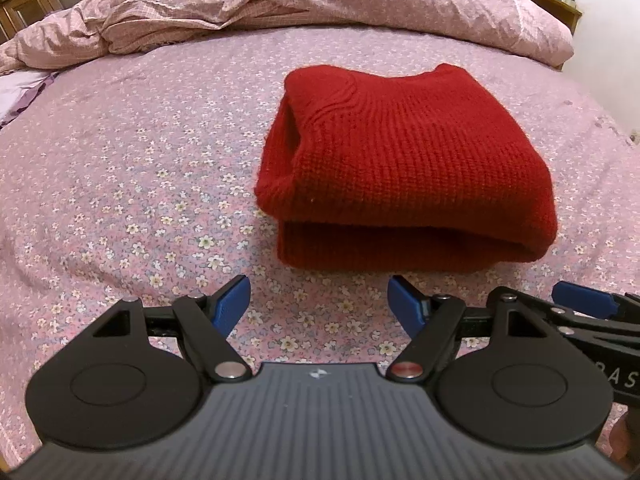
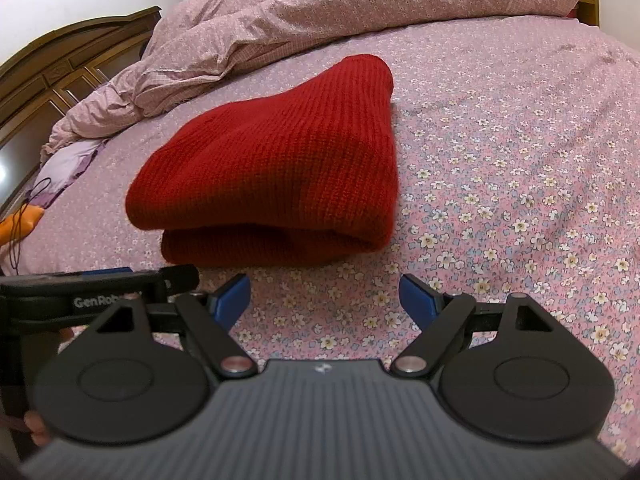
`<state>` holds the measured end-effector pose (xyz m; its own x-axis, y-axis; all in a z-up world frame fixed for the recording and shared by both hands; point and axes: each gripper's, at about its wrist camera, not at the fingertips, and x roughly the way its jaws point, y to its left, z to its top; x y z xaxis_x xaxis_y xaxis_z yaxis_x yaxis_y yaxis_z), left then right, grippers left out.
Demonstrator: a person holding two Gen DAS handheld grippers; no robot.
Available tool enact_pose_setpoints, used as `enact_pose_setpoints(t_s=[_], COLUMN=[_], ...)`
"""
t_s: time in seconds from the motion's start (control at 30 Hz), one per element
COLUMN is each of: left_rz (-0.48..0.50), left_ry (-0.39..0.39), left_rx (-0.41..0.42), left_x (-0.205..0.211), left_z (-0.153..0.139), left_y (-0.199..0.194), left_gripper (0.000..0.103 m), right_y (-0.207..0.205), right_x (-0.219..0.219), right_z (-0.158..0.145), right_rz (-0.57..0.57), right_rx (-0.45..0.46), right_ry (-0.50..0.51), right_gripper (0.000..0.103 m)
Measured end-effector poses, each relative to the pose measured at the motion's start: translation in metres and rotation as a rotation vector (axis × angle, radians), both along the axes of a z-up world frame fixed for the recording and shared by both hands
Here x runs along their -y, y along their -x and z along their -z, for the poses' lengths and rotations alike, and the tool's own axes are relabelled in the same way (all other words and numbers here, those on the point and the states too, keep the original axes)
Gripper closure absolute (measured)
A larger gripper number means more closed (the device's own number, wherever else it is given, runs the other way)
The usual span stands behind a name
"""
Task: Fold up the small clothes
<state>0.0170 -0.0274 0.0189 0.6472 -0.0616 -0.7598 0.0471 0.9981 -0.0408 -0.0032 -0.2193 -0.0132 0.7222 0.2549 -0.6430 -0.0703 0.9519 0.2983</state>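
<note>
A red knit sweater [image 1: 404, 168] lies folded in a thick stack on the floral pink bedsheet [image 1: 120, 184]. It also shows in the right wrist view [image 2: 280, 164]. My left gripper [image 1: 319, 300] is open and empty, hovering just short of the sweater's near fold. My right gripper [image 2: 324, 298] is open and empty too, just short of the sweater's near edge and a little to its right. The right gripper's blue finger [image 1: 584, 300] shows at the right edge of the left wrist view, and the left gripper's body [image 2: 100, 288] shows at the left of the right wrist view.
A rumpled pink duvet [image 1: 280, 4] is heaped along the far side of the bed. A wooden headboard [image 2: 60, 64] stands at the left. A purple cloth [image 2: 68, 168] and an orange item [image 2: 20, 220] lie at the bed's left edge.
</note>
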Motion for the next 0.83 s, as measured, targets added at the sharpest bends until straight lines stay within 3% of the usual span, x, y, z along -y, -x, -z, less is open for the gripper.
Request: enact_pose_setpoints(t_s=[0.83], left_rz=[0.005], left_ry=[0.007], left_rx=[-0.019], left_x=[-0.0007], left_z=[0.0021], left_y=[-0.0040], left_gripper=[0.023], right_y=[-0.0012], right_x=[-0.0003], right_z=[0.0004], right_rz=[0.000], right_rx=[0.000], right_ry=[0.001], right_gripper=[0.020])
